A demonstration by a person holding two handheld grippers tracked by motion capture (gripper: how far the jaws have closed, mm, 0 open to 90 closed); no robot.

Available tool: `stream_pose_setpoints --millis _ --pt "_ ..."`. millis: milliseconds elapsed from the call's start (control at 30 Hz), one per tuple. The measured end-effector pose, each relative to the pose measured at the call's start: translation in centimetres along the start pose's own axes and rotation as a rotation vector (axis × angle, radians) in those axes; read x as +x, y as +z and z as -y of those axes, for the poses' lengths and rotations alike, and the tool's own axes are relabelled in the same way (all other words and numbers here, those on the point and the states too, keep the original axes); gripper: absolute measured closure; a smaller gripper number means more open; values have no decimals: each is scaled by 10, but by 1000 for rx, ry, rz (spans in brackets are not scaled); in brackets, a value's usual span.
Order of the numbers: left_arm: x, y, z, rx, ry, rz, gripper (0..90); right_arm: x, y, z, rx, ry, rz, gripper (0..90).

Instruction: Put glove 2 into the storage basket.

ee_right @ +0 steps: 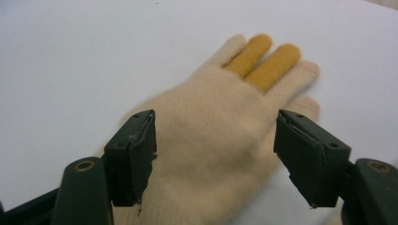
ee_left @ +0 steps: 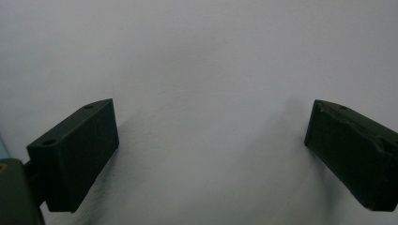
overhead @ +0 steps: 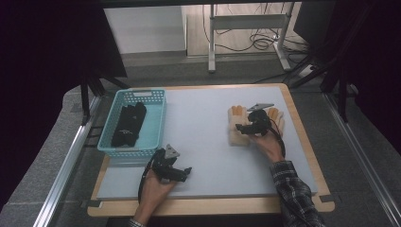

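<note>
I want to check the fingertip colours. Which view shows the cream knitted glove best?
The right gripper view: the cream knitted glove lies large between the open right gripper, two mustard fingertips clear. In the high view it is small, partly behind that gripper. The left gripper view looks at bare table.

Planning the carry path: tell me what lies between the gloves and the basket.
Bare table top, seen in the high view; nothing lies between the gloves and the basket.

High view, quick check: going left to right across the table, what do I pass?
Turquoise basket with black gloves inside → left gripper, open over bare mat → cream glove → right gripper, open over that glove → second cream glove with yellow fingers.
</note>
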State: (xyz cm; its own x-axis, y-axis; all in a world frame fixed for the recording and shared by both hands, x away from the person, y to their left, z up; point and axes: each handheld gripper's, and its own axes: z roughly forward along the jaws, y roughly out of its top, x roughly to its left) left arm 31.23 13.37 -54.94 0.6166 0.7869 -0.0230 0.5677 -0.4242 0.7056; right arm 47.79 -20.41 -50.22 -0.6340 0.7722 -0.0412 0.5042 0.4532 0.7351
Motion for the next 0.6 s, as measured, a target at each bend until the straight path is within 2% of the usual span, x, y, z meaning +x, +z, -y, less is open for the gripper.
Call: stream_pose_setpoints --millis 200,367,400,433,500,567,600 --pt "0 0 0 0 0 1 36 4 21 -8 17 -30 -13 215" --pt "0 0 0 -1 -1 2 37 10 31 -8 56 -45 -9 214" --pt "0 0 0 0 0 1 37 13 35 -6 83 -61 -8 235" --pt "0 0 0 0 0 1 37 14 37 -6 86 -56 -12 262" --pt "0 0 0 0 0 1 38 13 37 -6 90 -19 -46 352" --pt "0 0 0 0 0 2 38 14 34 -7 97 -17 -57 486" --pt "0 0 0 0 0 2 38 15 33 -8 105 -21 -63 513"
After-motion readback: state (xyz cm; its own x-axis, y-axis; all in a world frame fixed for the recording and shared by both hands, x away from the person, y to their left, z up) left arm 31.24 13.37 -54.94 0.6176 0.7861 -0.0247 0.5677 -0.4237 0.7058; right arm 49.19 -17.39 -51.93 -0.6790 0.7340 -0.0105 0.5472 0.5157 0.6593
